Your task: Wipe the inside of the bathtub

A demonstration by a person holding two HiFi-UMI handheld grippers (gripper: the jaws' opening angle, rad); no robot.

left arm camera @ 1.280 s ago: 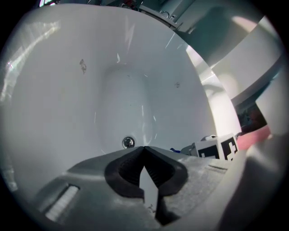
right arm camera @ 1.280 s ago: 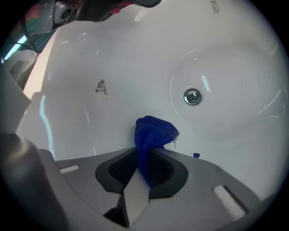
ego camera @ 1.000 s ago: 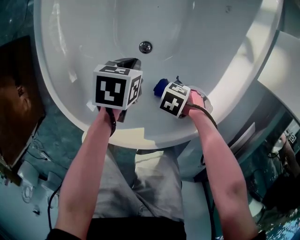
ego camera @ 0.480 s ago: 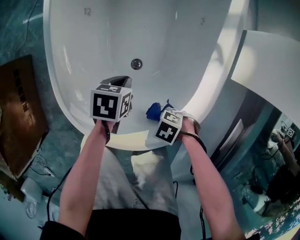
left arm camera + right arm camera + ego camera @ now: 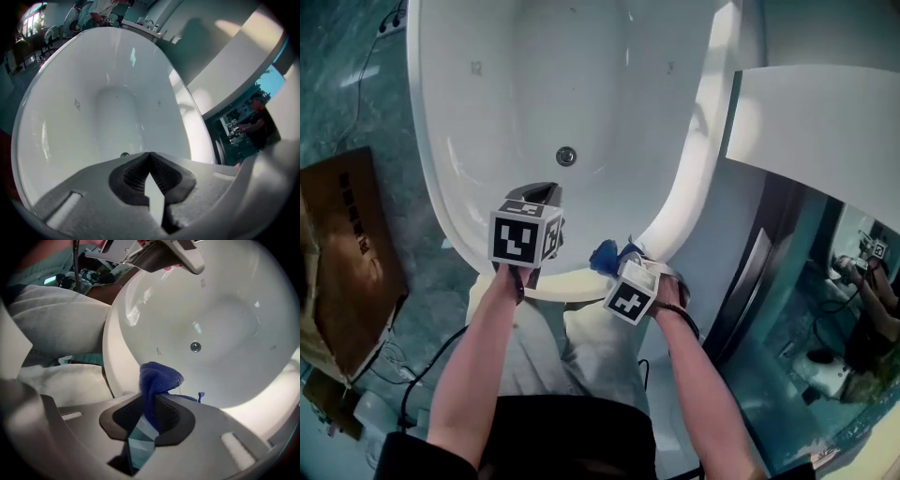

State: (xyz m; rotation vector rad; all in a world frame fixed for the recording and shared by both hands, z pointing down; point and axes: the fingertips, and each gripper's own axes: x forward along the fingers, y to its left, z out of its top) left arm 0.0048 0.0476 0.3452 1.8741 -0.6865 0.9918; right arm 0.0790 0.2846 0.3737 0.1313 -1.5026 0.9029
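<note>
The white oval bathtub fills the upper head view, its metal drain on the near slope. My left gripper hangs over the near end of the tub, jaws shut with nothing between them. My right gripper is over the near rim, shut on a blue cloth. In the right gripper view the blue cloth bunches up from between the pads, above the rim, with the drain beyond. The tub's inside looks bare and glossy.
A brown cardboard sheet lies on the teal floor left of the tub. A white ledge runs along the tub's right side, with a mirrored panel below it. Cables trail on the floor by my legs.
Both grippers have drawn back toward the near rim and the tub now shows further away. The right gripper still holds the blue cloth, now over the rim rather than inside the basin.
</note>
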